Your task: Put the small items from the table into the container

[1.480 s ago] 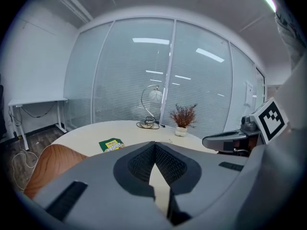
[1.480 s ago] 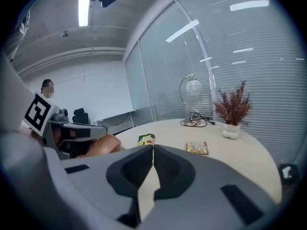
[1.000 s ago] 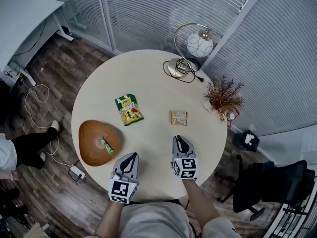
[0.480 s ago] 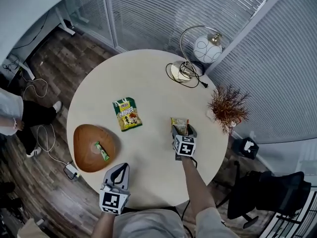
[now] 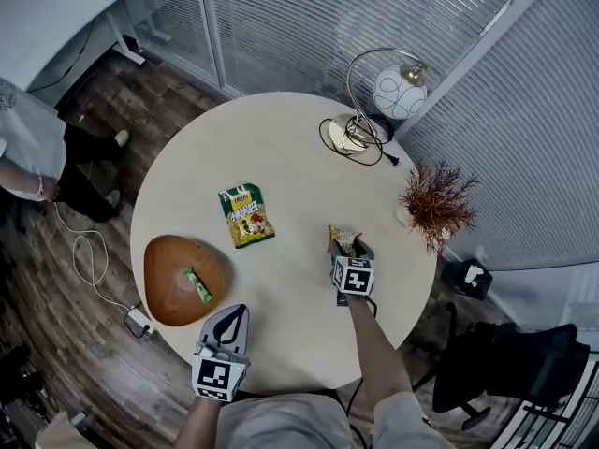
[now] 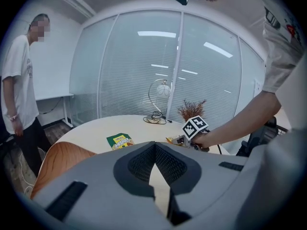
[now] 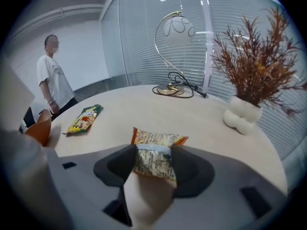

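The round table [image 5: 281, 148] carries all items. The wooden bowl [image 5: 164, 251] sits at the table's left edge, near the person holding the grippers. The lamp [image 5: 399, 92] stands at the far edge, with its cord coiled at the base. The dried plant [image 5: 435, 201] stands in a white pot at the right edge.

The right gripper [image 5: 346, 248] is on the right half of the table and points down at the tabletop. Its jaws are closing, with the small packet [image 7: 154, 155] between them. In the right gripper view, each pad touches one side of the packet and the wrapper is pinched narrower there. The far end of the packet extends beyond the fingertips and rests on the table. The bowl is well apart from this gripper, on the other side of the table.

The left gripper [image 6: 154, 145] is at the near edge of the table, just beside the bowl. Its fingertips meet and nothing is between them.

The green bag [image 5: 246, 215] lies flat near the table's centre, between the bowl and the right gripper, and touches neither. The green candy [image 5: 197, 286] lies inside the bowl.
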`<state>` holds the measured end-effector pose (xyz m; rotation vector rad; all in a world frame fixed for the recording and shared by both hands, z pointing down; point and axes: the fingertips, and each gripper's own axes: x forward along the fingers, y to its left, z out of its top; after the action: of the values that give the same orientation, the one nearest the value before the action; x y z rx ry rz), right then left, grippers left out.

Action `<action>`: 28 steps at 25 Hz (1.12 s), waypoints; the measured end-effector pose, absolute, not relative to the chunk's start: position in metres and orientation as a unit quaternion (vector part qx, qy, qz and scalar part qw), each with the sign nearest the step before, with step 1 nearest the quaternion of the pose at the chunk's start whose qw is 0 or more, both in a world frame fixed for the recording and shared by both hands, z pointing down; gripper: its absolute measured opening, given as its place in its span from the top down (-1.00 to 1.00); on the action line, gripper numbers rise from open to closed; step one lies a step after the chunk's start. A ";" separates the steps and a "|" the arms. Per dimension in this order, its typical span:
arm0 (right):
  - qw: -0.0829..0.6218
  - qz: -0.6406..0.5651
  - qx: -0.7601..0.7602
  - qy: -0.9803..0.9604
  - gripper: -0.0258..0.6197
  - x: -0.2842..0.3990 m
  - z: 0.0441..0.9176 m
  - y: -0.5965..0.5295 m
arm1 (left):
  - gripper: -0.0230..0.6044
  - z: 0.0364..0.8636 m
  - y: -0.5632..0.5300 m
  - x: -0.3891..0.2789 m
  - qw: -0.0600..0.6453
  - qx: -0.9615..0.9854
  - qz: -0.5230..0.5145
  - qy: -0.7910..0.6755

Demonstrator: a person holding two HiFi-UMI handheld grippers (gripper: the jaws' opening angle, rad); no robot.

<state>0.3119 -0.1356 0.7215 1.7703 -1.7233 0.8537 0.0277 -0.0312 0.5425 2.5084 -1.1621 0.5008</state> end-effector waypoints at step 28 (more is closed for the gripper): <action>0.258 0.227 0.365 -0.865 0.23 -0.076 0.621 -0.084 | 0.96 0.512 -0.013 -0.146 0.146 0.813 0.119 -0.551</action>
<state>-0.0763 -0.0839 0.6211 0.9900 -2.3463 0.6155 -0.1456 -0.0128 0.5121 2.3418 -1.5867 0.3413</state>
